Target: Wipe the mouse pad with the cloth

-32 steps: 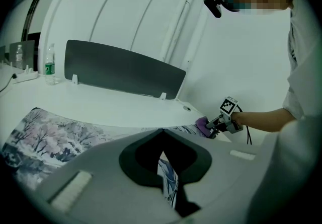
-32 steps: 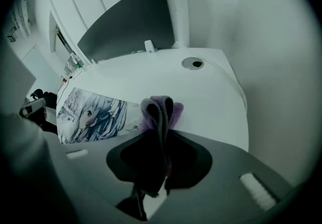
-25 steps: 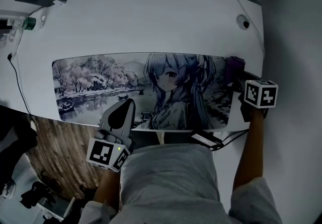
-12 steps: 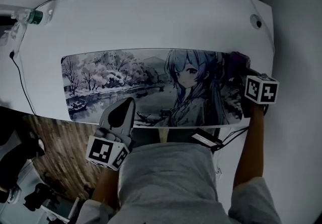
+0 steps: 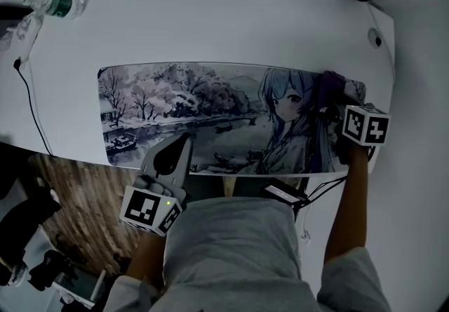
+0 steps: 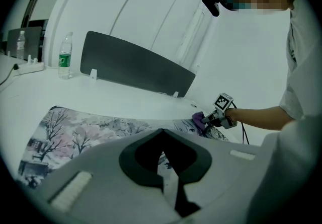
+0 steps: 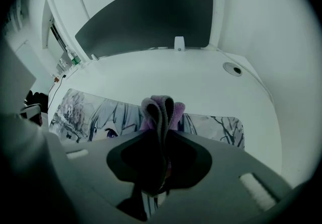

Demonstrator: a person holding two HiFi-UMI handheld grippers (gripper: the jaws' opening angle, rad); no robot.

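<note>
Left gripper (image 5: 184, 142) and right gripper (image 5: 334, 103): pale grey shells, white cubes (image 5: 147, 211) (black square markers); light short-sleeved shirt (image 5: 238, 254).

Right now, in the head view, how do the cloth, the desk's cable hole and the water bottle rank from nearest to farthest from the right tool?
1. The cloth, clamped in the right tool at the right end of the mouse pad.
2. The cable hole, in the desk's right rear corner.
3. The water bottle, at the far left rear.
</note>
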